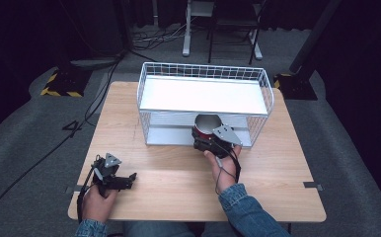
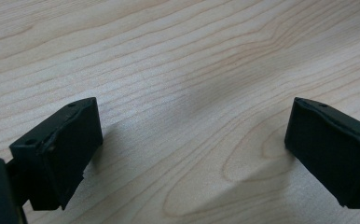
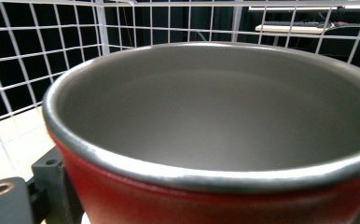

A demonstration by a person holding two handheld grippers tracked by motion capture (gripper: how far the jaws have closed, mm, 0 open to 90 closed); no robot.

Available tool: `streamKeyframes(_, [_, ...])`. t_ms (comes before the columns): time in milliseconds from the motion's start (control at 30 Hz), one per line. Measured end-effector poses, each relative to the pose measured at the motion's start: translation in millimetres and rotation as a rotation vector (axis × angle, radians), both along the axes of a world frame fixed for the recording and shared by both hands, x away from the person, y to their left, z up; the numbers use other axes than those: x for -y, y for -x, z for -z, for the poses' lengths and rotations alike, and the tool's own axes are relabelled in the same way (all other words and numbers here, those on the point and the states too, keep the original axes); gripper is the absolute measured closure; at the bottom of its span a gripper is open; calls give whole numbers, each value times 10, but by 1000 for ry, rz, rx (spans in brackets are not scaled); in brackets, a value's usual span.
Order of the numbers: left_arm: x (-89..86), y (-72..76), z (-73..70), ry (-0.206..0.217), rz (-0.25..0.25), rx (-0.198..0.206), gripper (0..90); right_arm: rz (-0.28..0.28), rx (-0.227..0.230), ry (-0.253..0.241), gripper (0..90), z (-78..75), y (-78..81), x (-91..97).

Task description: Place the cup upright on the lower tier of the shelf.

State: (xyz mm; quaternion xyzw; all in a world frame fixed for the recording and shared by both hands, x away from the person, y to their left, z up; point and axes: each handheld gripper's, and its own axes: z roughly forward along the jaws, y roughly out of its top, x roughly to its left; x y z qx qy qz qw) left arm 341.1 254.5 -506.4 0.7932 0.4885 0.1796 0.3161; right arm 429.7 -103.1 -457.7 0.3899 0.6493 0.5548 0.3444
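Observation:
A red cup (image 1: pixel 207 124) with a grey inside is held upright at the front opening of the white wire rack's (image 1: pixel 203 70) lower level. My right gripper (image 1: pixel 204 137) is shut on it from the near side. In the right gripper view the cup (image 3: pixel 206 140) sits close up with the rack's mesh behind it, and one black finger (image 3: pixel 51 173) presses against its red wall at the lower left. My left gripper (image 1: pixel 128 178) rests low over the wooden table (image 1: pixel 178 173) near its front left corner. Its jaws stand wide apart and open (image 2: pixel 192 130) over bare wood.
The rack stands at the table's far middle, with a white upper shelf (image 1: pixel 203 96) and a pale lower shelf (image 1: pixel 166 134). Cables run over the grey floor (image 1: pixel 40 143) on the left. A yellow-black striped base (image 1: pixel 60 81) and chair legs stand beyond the table.

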Motion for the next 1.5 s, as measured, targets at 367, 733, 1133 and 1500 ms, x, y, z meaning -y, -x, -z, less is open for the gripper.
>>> streamKeyframes(367, [-1, 0, -1, -1, 1, -1, 43, 20, 8, 1, 77, 64, -178, -89])
streamKeyframes(733, [-1, 0, -1, -1, 1, -1, 43, 32, 3, -5, 77, 93, -306, -134])
streamKeyframes(1133, [1, -1, 0, 0, -1, 0, 43, 48, -7, -26, 76, 149, -399, -95])
streamKeyframes(1500, [0, -1, 0, 0, -1, 0, 43, 47, -4, -29, 75, 155, -455, -104])
